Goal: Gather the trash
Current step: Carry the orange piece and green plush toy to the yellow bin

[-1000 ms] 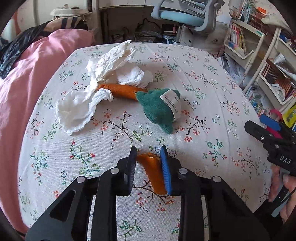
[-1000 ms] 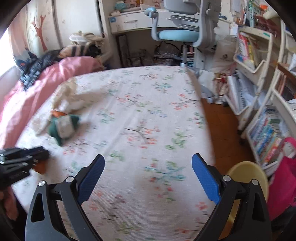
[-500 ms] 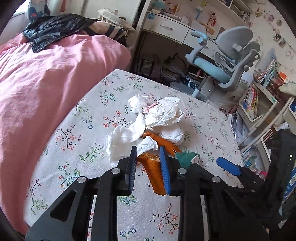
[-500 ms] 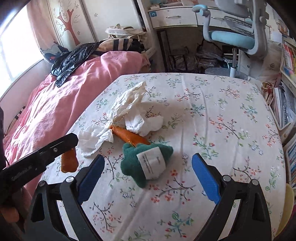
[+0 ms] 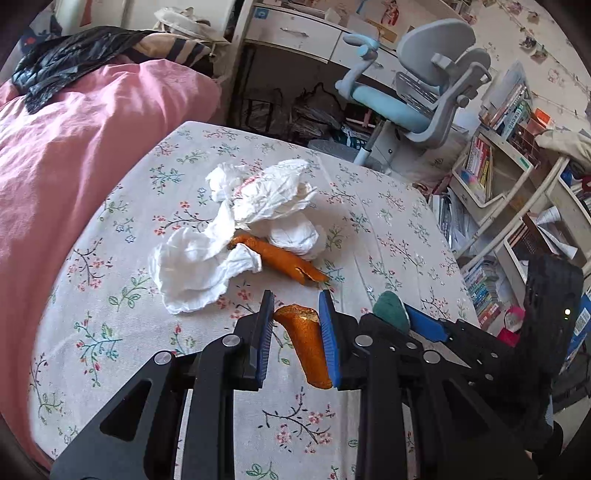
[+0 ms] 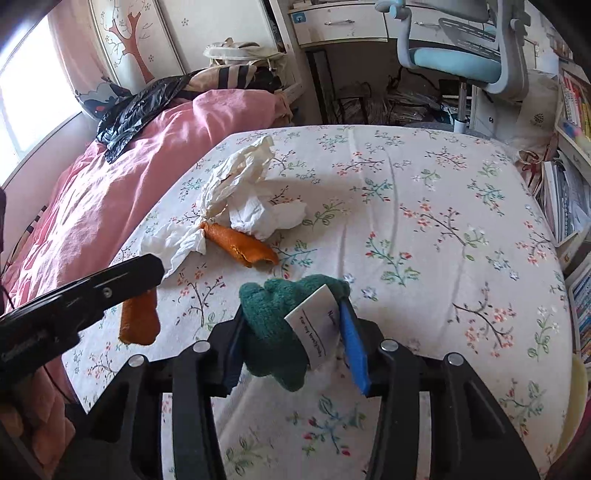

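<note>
Gripping a strip of orange peel between its blue-padded jaws, the left gripper is hanging above a flower-printed bedspread, the peel lifted clear of the cloth and dangling in the right wrist view. The right gripper is pinching a green knitted piece with a white paper tag, its jaws drawn in on the fabric; in the left wrist view that green piece is peeking out at 3 o'clock of the held peel. Crumpled white tissues are lying in a loose heap toward 11 o'clock of the left gripper, and a second orange peel is resting on the cloth, touching the tissues and partly tucked under them; the same heap and peel are sitting at 11 o'clock of the right gripper. A pink quilt is covering the bed at 9 to 10 o'clock, with a black plastic bag lying on its far end. Beyond the bedspread at 12 o'clock a white desk with drawers is standing against the wall, a grey and light-blue office chair drawn up near it, while white shelves packed with books are lining the room at 2 to 3 o'clock.
</note>
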Available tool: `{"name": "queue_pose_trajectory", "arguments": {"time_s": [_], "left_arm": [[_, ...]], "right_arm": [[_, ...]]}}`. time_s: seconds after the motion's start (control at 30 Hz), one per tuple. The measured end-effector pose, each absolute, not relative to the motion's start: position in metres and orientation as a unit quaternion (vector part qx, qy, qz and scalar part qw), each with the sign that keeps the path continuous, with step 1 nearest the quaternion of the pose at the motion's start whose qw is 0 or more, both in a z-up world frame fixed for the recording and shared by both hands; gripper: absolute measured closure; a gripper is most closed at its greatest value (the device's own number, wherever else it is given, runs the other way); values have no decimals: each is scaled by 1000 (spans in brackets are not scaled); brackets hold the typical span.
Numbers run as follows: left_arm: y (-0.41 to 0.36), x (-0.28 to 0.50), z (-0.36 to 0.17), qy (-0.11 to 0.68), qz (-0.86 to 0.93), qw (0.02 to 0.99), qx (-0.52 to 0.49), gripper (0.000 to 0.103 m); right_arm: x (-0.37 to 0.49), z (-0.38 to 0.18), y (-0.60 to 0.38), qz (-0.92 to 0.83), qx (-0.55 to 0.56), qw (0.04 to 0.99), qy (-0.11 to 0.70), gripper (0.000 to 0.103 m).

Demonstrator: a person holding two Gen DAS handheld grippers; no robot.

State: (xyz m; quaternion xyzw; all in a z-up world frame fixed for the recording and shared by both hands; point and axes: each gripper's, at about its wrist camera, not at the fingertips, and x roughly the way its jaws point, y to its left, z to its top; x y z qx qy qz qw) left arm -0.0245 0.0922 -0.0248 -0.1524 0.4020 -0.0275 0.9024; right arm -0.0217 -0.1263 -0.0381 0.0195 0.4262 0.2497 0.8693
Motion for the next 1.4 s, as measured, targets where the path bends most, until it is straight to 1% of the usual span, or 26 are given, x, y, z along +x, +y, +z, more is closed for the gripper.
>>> {"name": "queue_pose_trajectory", "arguments": {"time_s": [0.3, 0.57, 1.4], "left_arm": [[38, -28, -27, 405, -75, 905, -103, 80], [0, -32, -31, 407, -87, 907, -70, 80], [-35, -32, -40, 413, -100, 904, -37, 80]], "right_arm": [[-56, -30, -191, 238, 44, 880, 409, 57], [-67, -29, -203, 246, 54, 886, 389, 57], [-87, -28, -238, 240, 74, 898, 360, 57]]}}
